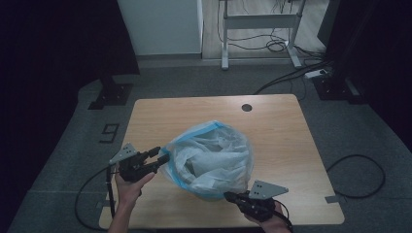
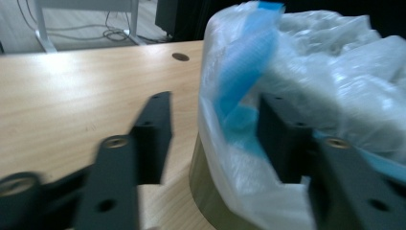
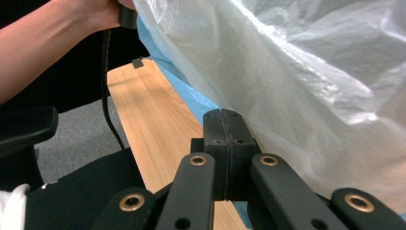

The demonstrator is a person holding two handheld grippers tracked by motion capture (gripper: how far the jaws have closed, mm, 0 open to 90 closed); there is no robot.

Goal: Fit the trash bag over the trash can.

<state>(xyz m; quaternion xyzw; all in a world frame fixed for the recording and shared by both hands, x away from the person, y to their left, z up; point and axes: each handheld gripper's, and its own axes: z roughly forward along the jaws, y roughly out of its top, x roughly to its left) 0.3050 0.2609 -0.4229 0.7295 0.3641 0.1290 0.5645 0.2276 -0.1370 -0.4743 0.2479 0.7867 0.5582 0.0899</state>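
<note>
A round container (image 2: 203, 189) lined with a translucent plastic bag (image 1: 214, 155) with a blue band stands on the wooden table (image 1: 194, 111). My left gripper (image 1: 161, 154) is at the bag's left rim. In the left gripper view its jaws stand apart (image 2: 215, 98), with the blue band (image 2: 244, 72) of the bag (image 2: 335, 72) between them and not pinched. My right gripper (image 1: 227, 195) sits low at the bag's near right side. In the right gripper view its jaws (image 3: 224, 112) are pressed together beside the hanging plastic (image 3: 297, 62). I see no film between them.
A cable hole (image 1: 247, 107) marks the table's far side. A desk frame (image 1: 260, 22) and a white cabinet (image 1: 160, 26) stand behind. Cables (image 1: 354, 174) lie on the floor at right. A forearm (image 3: 48, 38) and trailing cable (image 3: 105, 72) show beyond the table's near edge (image 3: 153, 124).
</note>
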